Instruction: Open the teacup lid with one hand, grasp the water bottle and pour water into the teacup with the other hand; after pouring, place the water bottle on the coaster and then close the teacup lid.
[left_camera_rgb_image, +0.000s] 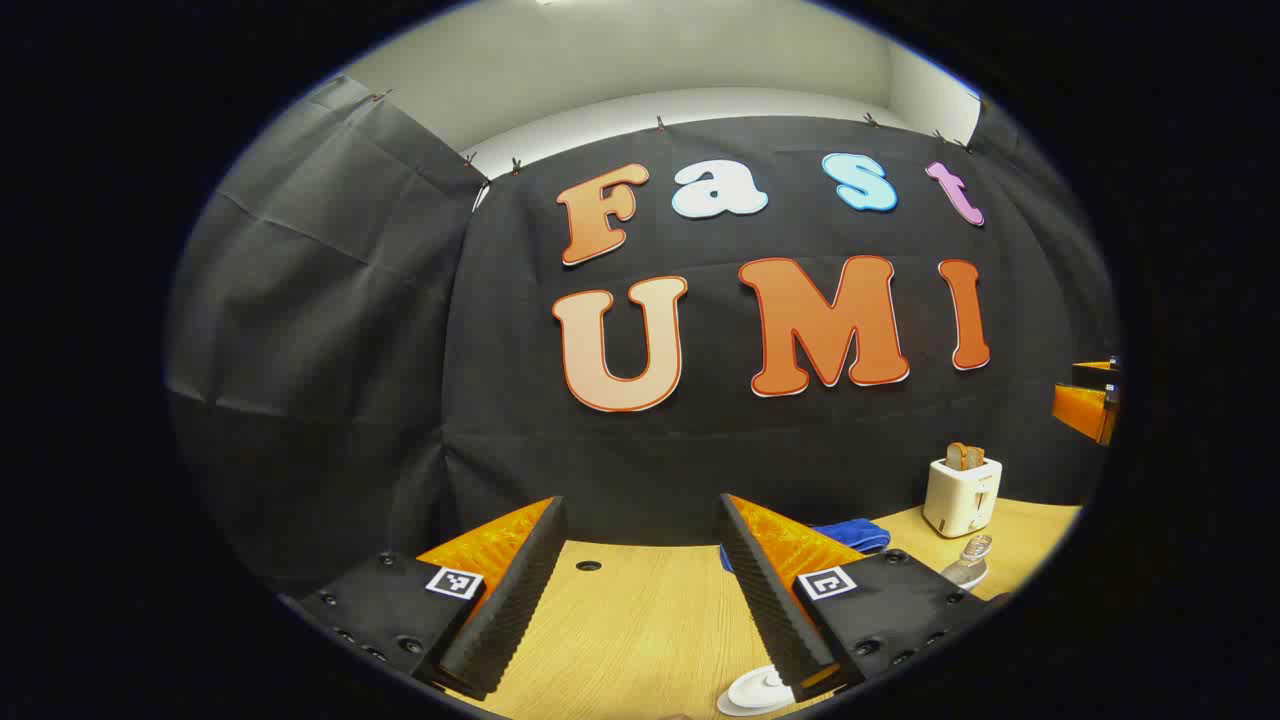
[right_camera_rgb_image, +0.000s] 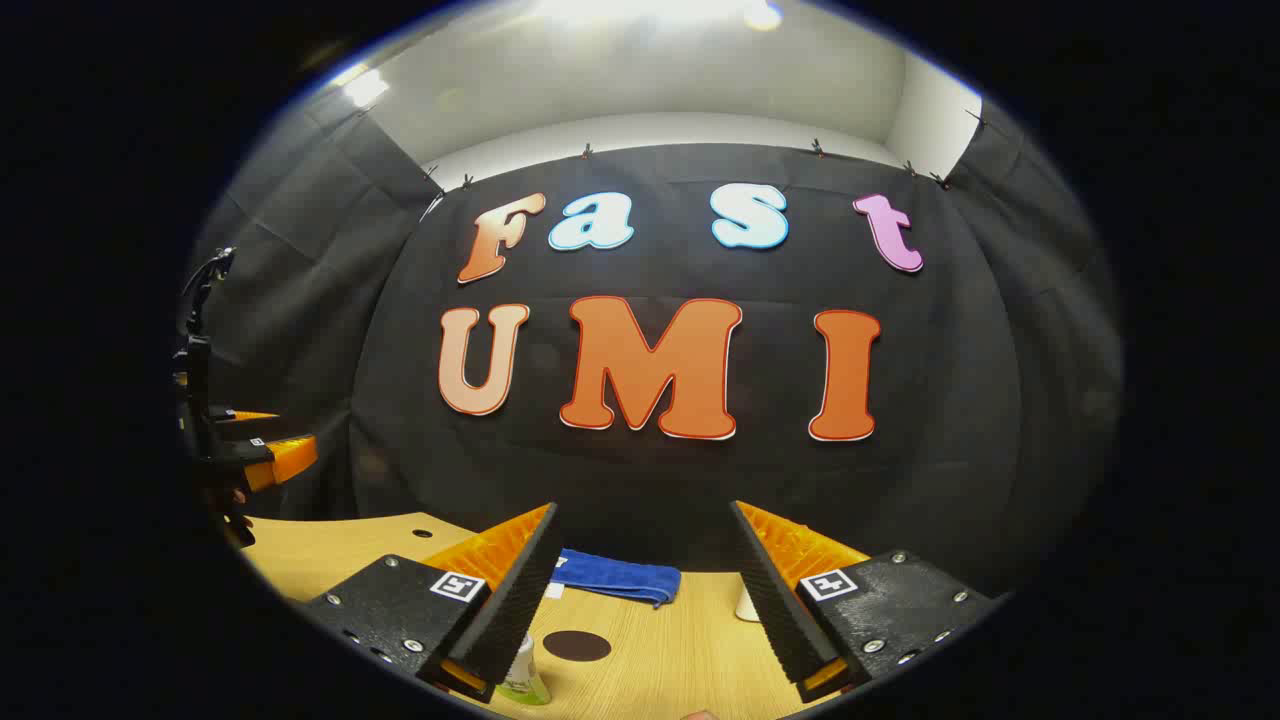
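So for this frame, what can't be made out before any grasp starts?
- Teacup lid, left gripper view: cut by the bottom edge and partly behind the left claw; the cup under it is hidden.
- Water bottle, right gripper view: only its top shows, behind a finger of the right claw.
- Pale object, right gripper view: mostly behind the other finger; unidentifiable.

Each gripper (left_camera_rgb_image: 640, 585) (right_camera_rgb_image: 645, 590) has screwed plates bearing square markers.

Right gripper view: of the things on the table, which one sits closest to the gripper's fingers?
The water bottle, its top just beside the inner edge of the left finger. The dark round coaster lies just beyond it, and the blue cloth farther back by the wall.
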